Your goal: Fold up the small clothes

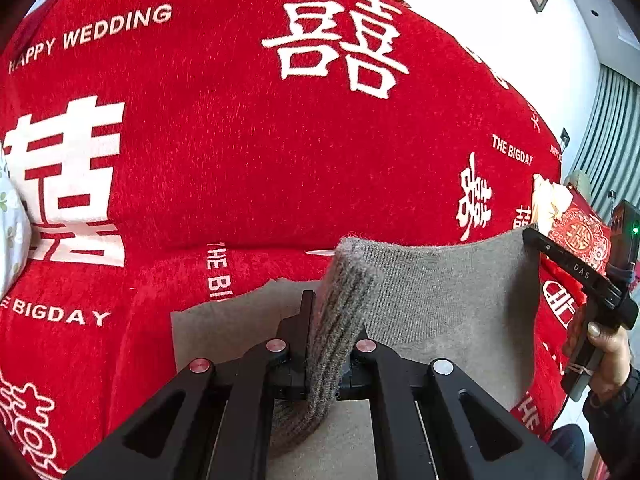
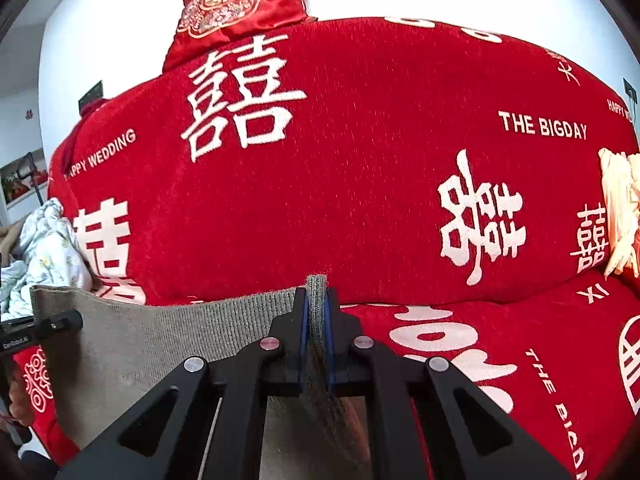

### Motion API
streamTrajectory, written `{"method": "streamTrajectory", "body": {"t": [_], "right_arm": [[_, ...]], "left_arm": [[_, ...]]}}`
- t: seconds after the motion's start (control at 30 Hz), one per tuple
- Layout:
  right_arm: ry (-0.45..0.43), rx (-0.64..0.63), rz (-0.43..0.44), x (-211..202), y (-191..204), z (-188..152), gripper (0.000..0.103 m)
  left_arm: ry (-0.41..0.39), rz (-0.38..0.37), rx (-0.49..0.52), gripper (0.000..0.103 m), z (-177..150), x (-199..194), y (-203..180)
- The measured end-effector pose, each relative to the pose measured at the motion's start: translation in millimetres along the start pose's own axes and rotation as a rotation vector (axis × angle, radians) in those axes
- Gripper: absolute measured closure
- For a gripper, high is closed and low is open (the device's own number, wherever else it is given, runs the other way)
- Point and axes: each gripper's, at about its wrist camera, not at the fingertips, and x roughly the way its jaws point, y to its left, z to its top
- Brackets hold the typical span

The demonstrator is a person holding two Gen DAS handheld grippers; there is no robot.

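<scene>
A grey knit garment [image 1: 440,296] hangs stretched between both grippers above the red sofa seat. My left gripper [image 1: 332,304] is shut on its ribbed edge at one corner, and a lower part of the cloth [image 1: 224,328] lies flat on the seat. The right gripper [image 1: 534,240] shows at the right of the left wrist view, pinching the other corner, with a person's hand [image 1: 600,344] on its handle. In the right wrist view, my right gripper [image 2: 317,304] is shut on the ribbed edge, the garment [image 2: 160,340] spans leftward, and the left gripper [image 2: 64,322] holds the far corner.
A red sofa cover [image 2: 360,160] with white characters fills the backrest and seat. A red embroidered cushion [image 2: 240,4] sits on top. Cream fabric [image 2: 620,216] lies at the right end, white floral bedding [image 2: 48,248] at the left. Another red cushion [image 1: 580,240] is near the right gripper.
</scene>
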Motion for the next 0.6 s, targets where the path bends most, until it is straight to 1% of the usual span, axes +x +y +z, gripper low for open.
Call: {"method": "streamTrajectory", "body": {"t": [0.13,0.27,0.37,0.6], "right_arm": [[0.025,0.007,-0.014,20.9,-3.2,-1.5,0.096],[0.052,0.014,-0.025,43.6,-6.3,-3.8,0.096],[0.087,0.011,-0.031,64.9,-7.3,-7.6,0.096],[0.188,-0.006,-0.053,115.9,-10.2,-28.2,0.096]], "left_arm": [[0.023,0.008,0.010,0.097,3.7,17.6,5.2],[0.047,0.010,-0.001,0.097,7.7,36.9,13.4],[0.073,0.017,-0.007,0.097,7.1,53.4,19.0],[0.182,0.043,-0.049,0.096,-5.5,101.8,39.9]]}}
